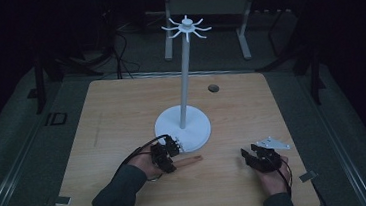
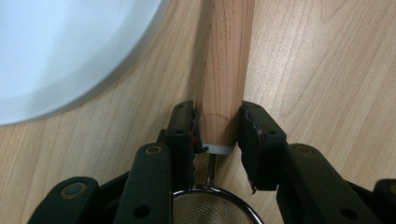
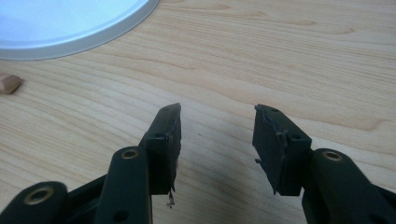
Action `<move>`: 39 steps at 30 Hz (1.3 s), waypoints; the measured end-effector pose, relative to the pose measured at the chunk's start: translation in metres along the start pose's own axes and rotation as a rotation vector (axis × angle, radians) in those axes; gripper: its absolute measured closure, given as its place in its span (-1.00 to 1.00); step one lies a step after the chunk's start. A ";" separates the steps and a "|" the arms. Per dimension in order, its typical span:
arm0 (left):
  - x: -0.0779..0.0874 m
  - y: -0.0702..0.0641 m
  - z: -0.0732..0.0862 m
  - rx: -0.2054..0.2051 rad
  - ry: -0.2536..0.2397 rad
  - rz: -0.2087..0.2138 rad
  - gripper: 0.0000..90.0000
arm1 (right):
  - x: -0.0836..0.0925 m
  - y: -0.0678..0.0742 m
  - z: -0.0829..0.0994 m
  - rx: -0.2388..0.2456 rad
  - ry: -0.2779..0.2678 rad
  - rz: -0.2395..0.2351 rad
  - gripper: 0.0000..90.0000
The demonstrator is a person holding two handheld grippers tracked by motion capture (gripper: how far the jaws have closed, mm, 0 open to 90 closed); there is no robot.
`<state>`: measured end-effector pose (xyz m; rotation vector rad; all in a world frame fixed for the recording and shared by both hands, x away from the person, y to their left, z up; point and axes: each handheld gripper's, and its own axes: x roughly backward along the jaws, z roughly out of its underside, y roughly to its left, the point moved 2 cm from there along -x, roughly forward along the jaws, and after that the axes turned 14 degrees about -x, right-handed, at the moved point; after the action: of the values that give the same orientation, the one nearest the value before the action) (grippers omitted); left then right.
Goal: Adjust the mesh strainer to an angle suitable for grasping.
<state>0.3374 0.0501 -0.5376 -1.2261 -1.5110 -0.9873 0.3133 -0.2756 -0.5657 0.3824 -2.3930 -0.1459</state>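
The left gripper (image 2: pixel 218 126) has its two black jaws closed against the wooden handle (image 2: pixel 227 70) of a small mesh strainer (image 2: pixel 212 207), gripping low on the handle just above the pale collar where the wire neck joins; the pads appear to press both sides of the wood; the strainer's bowl sits at the bottom edge of the left gripper view, under the gripper body; the handle lies flat on the worktop (image 2: pixel 327 70) and runs to the top of the frame, beside the rim of the white stand base (image 2: pixel 70 56) at upper left. In the high view the handle shows at lower centre, right of the left gripper; the stand's pole rises to a ring of hooks (image 1: pixel 186 28) near the top. The right gripper (image 3: pixel 217 140) rests with jaws wide apart and nothing between them. To lift well, I judge the grip should stay square across the handle; raising it straight up would avoid clipping the base rim.
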 end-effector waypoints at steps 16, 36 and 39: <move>-0.009 0.006 -0.015 -0.047 0.111 0.039 0.44 | -0.001 0.000 0.000 0.006 0.006 0.001 0.14; 0.002 0.003 -0.019 0.008 0.058 -0.039 0.53 | 0.000 -0.002 0.000 0.006 0.001 0.010 0.14; 0.008 0.004 -0.020 0.020 0.028 -0.062 0.53 | 0.000 -0.002 0.000 0.003 0.000 0.013 0.14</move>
<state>0.3436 0.0336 -0.5242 -1.1530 -1.5419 -1.0230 0.3140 -0.2776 -0.5664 0.3687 -2.3951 -0.1363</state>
